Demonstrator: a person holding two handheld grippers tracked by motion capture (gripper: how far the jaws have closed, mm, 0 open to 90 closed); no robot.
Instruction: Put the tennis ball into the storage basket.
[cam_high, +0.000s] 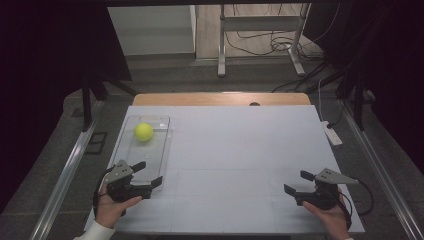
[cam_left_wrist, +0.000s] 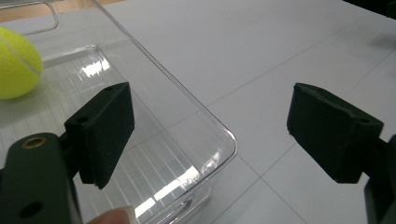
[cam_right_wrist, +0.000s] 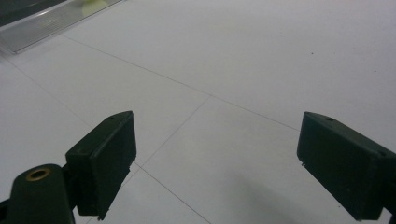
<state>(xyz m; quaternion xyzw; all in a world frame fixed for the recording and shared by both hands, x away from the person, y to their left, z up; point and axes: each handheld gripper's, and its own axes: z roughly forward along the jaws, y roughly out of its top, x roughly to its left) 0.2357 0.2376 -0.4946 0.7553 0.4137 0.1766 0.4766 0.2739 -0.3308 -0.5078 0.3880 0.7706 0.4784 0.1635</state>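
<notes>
A yellow tennis ball (cam_high: 143, 131) lies in a clear plastic tray (cam_high: 159, 150) on the left of the white table; in the left gripper view the ball (cam_left_wrist: 16, 63) sits at the far left inside the tray (cam_left_wrist: 205, 119). My left gripper (cam_high: 148, 173) is open over the tray's near right corner, one jaw above the tray and one outside it, nothing between them (cam_left_wrist: 210, 135). My right gripper (cam_high: 299, 182) is open near the front right of the table, with bare white surface between its jaws (cam_right_wrist: 217, 161).
The white table top (cam_high: 235, 150) has a wooden strip along its far edge. A small white device (cam_high: 332, 135) lies at the right edge. Metal rails run along both sides on the floor, and a stand with cables is beyond the table.
</notes>
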